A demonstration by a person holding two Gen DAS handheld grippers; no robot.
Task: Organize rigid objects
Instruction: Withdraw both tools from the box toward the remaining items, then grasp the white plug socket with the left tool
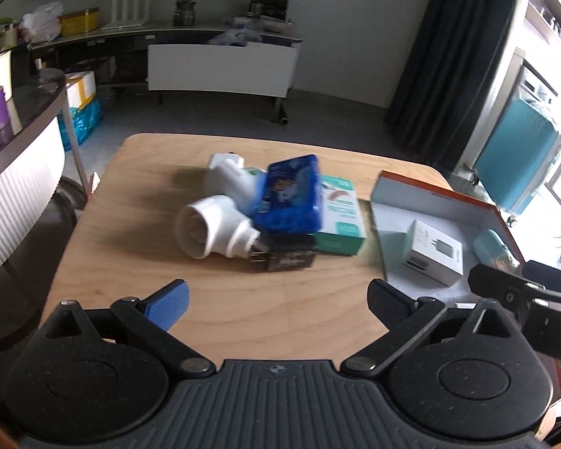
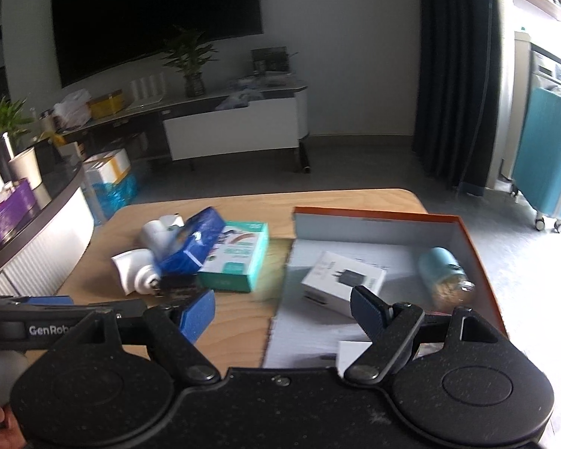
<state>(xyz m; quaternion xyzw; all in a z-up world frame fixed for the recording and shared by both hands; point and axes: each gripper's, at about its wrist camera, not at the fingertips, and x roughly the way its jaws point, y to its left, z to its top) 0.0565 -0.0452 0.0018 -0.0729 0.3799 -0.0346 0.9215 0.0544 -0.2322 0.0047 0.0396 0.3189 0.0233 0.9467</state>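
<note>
A potted plant (image 2: 190,63) stands on the long cabinet (image 2: 213,112) below the dark screen (image 2: 157,15), with a teal suitcase (image 2: 546,157) far right of it.

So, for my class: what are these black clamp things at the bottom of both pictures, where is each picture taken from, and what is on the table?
There is no robot here. A person holds a two-finger hand tool in each hand, and a wide-angle camera on each tool looks forward along its fingers. One picture comes from the left gripper, the other from the right gripper. Both stand open and hold nothing.

On the wooden table lies a pile: two white plugs, a blue box on top, a green and white box and a dark box underneath. Beside the pile, to its right, is an open box with an orange rim. Inside it lie a white charger box and a pale blue jar on its side.
</note>
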